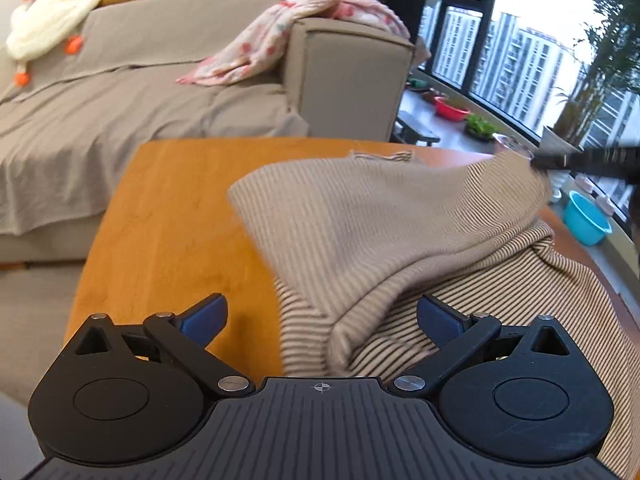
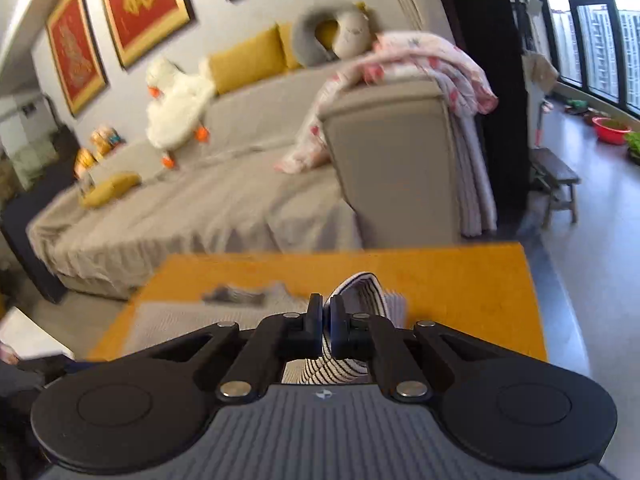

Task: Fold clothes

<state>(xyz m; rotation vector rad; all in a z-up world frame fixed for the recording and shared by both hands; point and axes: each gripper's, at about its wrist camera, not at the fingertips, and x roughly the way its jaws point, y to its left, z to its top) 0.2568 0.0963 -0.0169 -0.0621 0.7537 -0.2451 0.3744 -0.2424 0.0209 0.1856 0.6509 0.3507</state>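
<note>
The left gripper [image 1: 322, 320] waits with jaws apart just above the desk as the right gripper [image 2: 326, 320], jaws clamped on the beige, thin-striped knit garment [image 1: 360, 240], lifts one edge across the orange wooden desk [image 1: 160, 220], apparently forming a fold; a grey-covered sofa [image 1: 120, 92] lies beyond.

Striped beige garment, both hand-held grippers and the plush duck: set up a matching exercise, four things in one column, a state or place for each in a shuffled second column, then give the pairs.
Things:
1. left hand-held gripper
2. right hand-held gripper
3. beige knit garment with thin dark stripes
4. white plush duck with orange feet

States or places:
A. lying on the grey sofa
B. shut on a fold of striped cloth
C. open, holding nothing
D. spread on the orange wooden table, one part lifted

Pairs: 1-C, 2-B, 3-D, 4-A
</note>
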